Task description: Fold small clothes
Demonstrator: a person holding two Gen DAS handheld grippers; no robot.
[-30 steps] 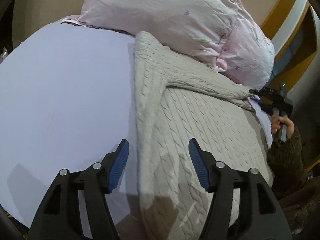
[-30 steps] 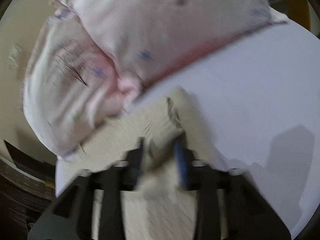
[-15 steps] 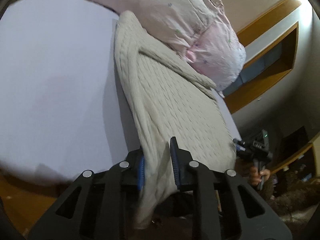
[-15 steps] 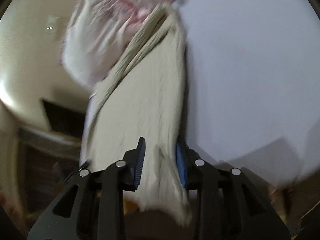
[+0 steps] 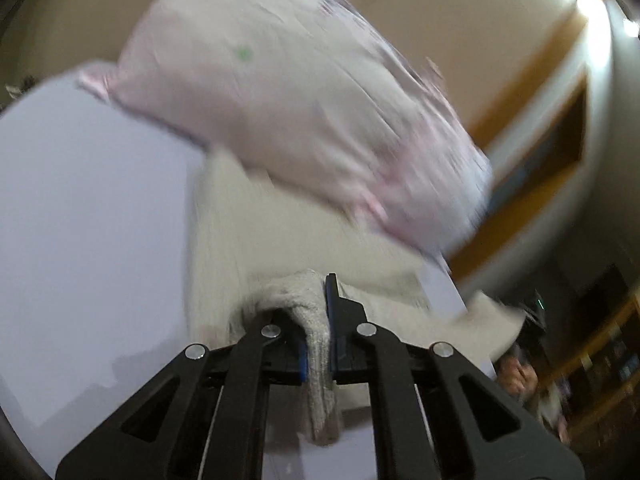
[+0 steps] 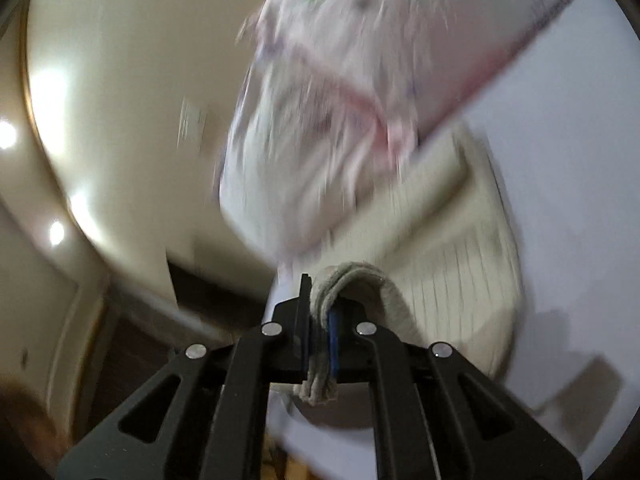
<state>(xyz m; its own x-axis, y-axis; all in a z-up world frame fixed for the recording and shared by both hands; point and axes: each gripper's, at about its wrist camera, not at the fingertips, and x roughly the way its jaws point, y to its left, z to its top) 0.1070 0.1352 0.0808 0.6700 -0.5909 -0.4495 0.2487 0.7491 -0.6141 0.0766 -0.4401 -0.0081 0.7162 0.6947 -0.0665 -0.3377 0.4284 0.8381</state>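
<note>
beige knit sweater (image 5: pixel 256 236) lies on the pale lavender sheet (image 5: pixel 88 208), its far end tucked under or against the pink pillow (image 5: pixel 288 92); which of the two is unclear through the motion blur. the near edge is lifted off the sheet at two places and folds back toward the far end.

left gripper (image 5: pixel 318 328): jaws narrow, clamped on a bunched fold of the sweater's near edge. cloth rises between the blue pads, drapes over the left finger and hangs down below the jaws. in the left wrist view the knit runs away from the gripper toward the pillow, with bare sheet to its left.

right gripper (image 6: pixel 320 320): jaws narrow, pinching several stacked layers of the sweater (image 6: pixel 452 264) hem. the layers loop up over the fingertips and a short end sticks out below. from there the knit spreads to the right and far, ribbed texture visible, with a rolled band near the pillow (image 6: pixel 352 92). sheet (image 6: pixel 568 184) shows on the right.

far right in the left wrist view: a hand (image 5: pixel 518 376) low by a dark device with a green light, the lifted sweater corner just above it. beige wall and wood trim (image 5: pixel 532 92) sit behind the pillow. both views are heavily blurred.
</note>
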